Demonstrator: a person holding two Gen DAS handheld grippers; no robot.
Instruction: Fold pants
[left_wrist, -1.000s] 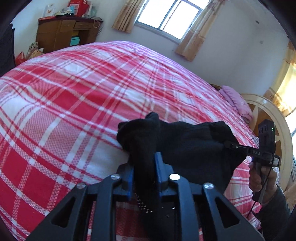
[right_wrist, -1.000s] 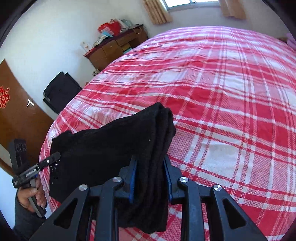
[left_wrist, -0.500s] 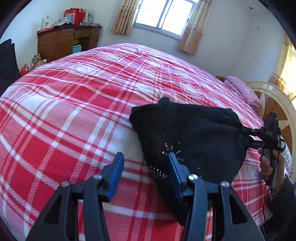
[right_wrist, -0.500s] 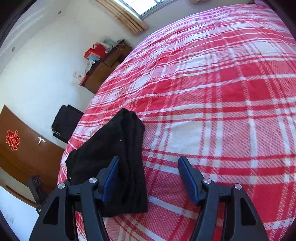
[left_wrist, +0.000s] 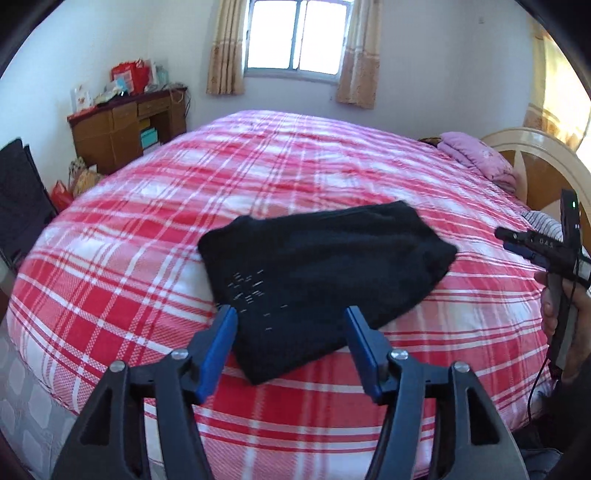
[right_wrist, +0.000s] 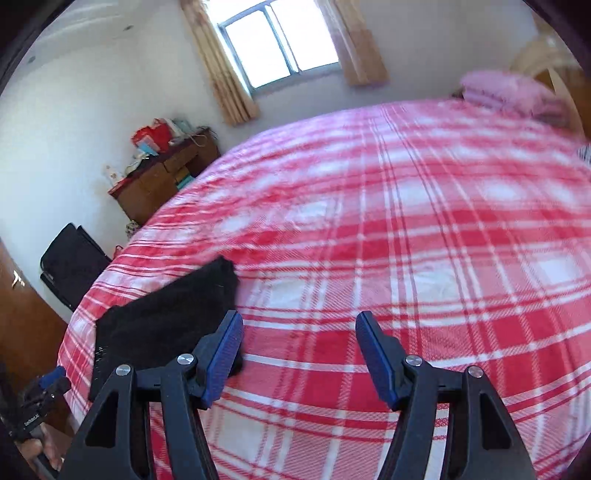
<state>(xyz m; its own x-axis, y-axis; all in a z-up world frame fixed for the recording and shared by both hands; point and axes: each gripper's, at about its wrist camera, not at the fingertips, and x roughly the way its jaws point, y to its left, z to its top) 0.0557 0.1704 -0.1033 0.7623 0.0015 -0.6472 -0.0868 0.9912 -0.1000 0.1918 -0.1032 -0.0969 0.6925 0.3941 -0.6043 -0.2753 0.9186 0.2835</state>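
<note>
The black pants (left_wrist: 317, 273) lie folded in a compact bundle on the red plaid bed (left_wrist: 147, 221), near its edge. The left hand-held gripper (left_wrist: 290, 332) hovers just short of them, jaws still widening and empty. The right hand-held gripper (right_wrist: 299, 343) stands apart beside them, gripping nothing.

Matt black knit pants (left_wrist: 317, 273), woven cotton-like plaid bedspread (left_wrist: 155, 229), glossy wooden headboard (left_wrist: 532, 162), matt plastic left gripper (left_wrist: 290, 349) arms
</note>
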